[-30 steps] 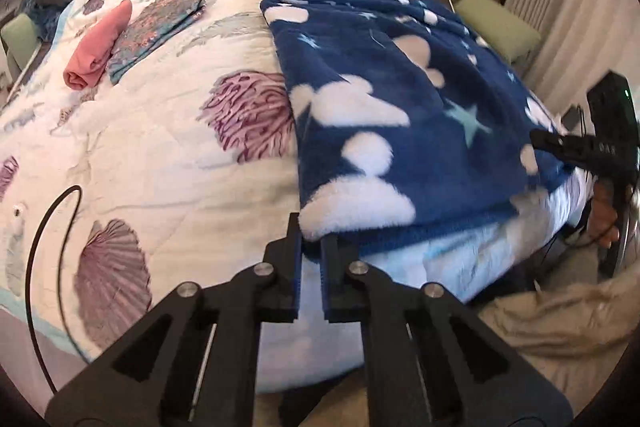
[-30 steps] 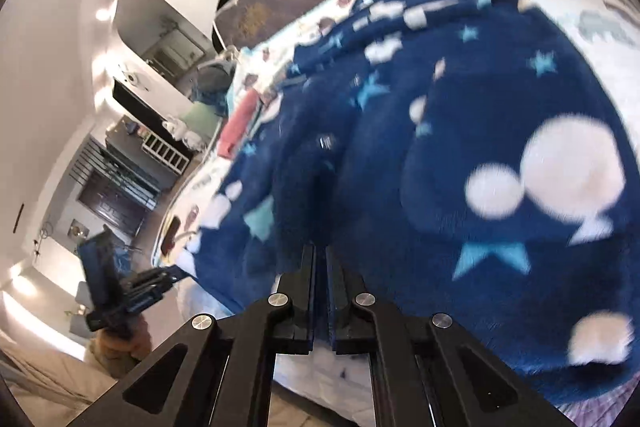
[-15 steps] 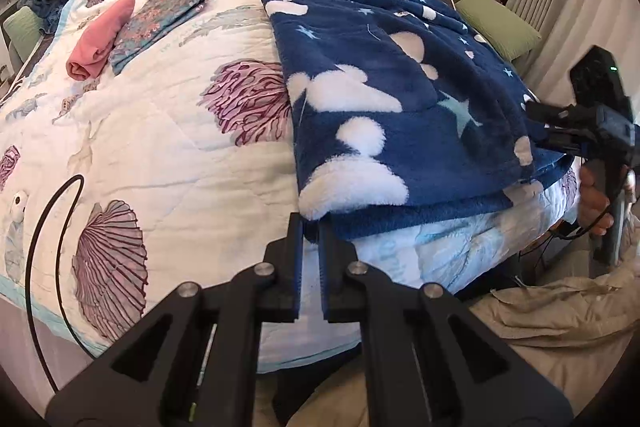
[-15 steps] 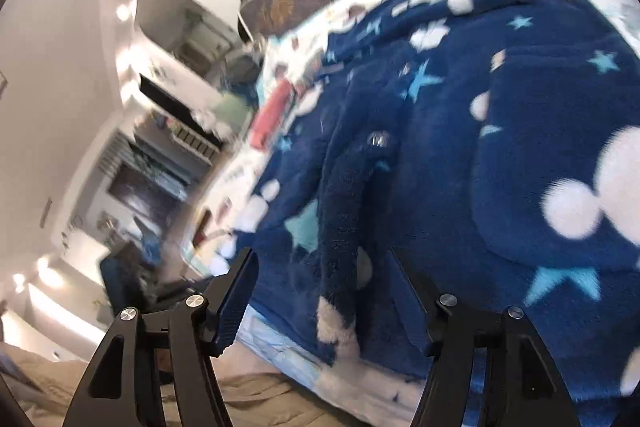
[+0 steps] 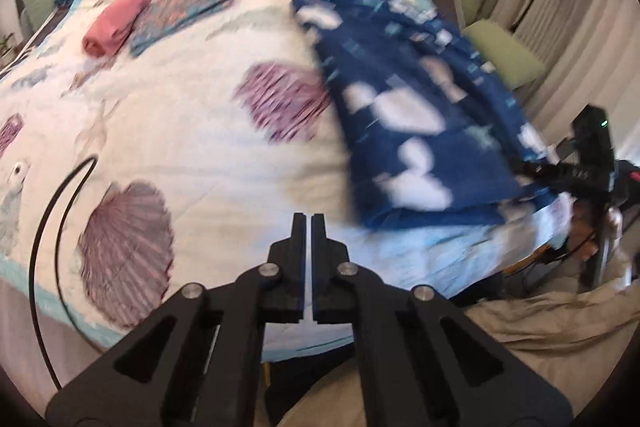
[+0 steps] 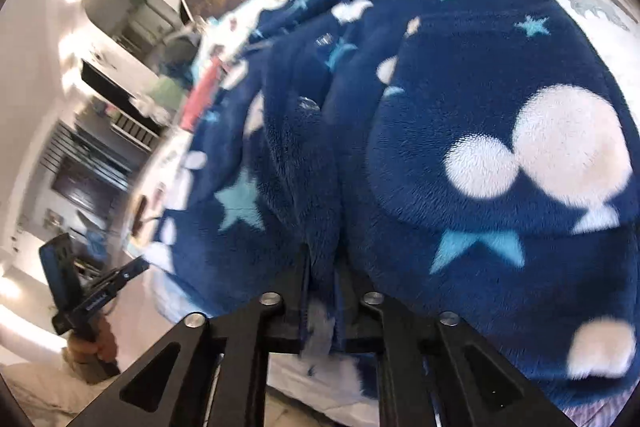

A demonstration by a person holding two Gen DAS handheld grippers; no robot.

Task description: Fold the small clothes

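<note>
- The blue fleece garment (image 5: 404, 131), dotted with white clouds and pale stars, lies spread on the right half of the bed (image 5: 192, 147), its near hem at the mattress edge.
- The right gripper (image 6: 322, 291) is clenched on a bunched fold of that hem; fleece fills the narrow gap between its fingers.
- The left gripper (image 5: 308, 227) hovers over bare quilt just left of the garment's near corner, fingers closed together with only a slit between them, holding nothing.
- The fleece looks thick, soft and light, so it should drape and bunch rather than keep a crease; the plush pile probably grips the fingers well and is unlikely to slip.
- A good hold for the left side would be the near left corner of the hem, pinching both layers so the fold carries evenly.
- A rolled pink cloth (image 5: 120, 19) and a folded patterned piece (image 5: 184, 5) sit well apart near the head of the bed.
- The left view is blurred, so fine hem detail there is unclear.
</note>
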